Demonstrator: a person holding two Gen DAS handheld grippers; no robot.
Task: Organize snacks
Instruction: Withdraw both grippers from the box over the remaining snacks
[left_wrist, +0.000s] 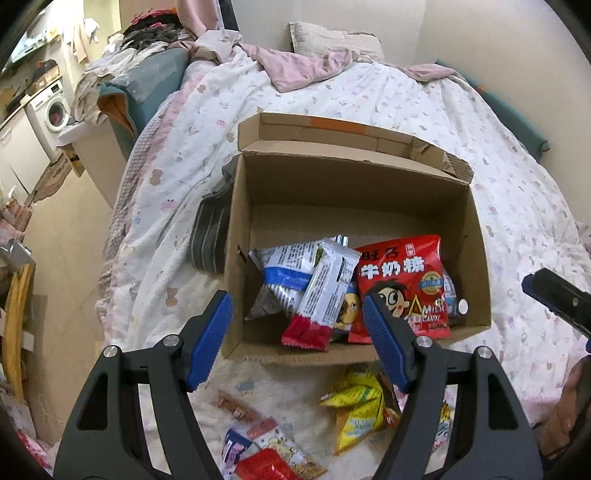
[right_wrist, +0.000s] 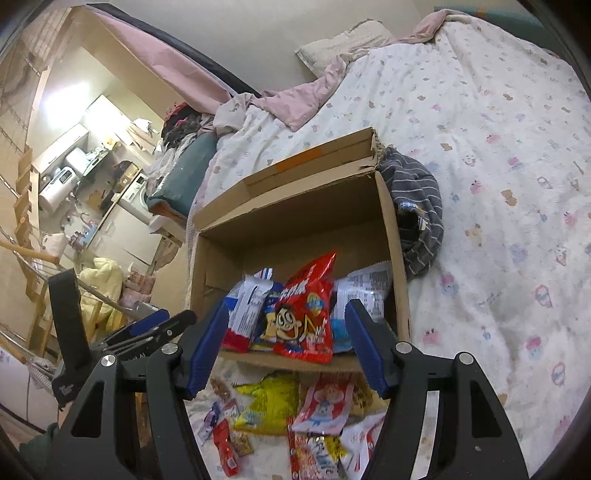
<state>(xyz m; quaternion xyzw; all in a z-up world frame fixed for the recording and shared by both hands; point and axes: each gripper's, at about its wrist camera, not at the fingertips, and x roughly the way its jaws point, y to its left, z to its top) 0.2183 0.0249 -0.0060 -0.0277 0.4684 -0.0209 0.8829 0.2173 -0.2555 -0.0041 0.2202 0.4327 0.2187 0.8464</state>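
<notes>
Cardboard box on bed: several snacks inside, red bag near wall. Loose packets lie nearer. Left gripper, right gripper: fingers apart, empty. Step: between picks. Next: descend on loose packet.

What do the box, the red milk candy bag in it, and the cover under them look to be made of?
Box: plain brown corrugated cardboard, matte; fluting shows along the torn flap edge. Red milk candy bag: glossy printed plastic film, with highlights and crimped seams. Cover: soft fabric, apparently fleece or plush, matte, with a fuzzy printed surface.
</notes>
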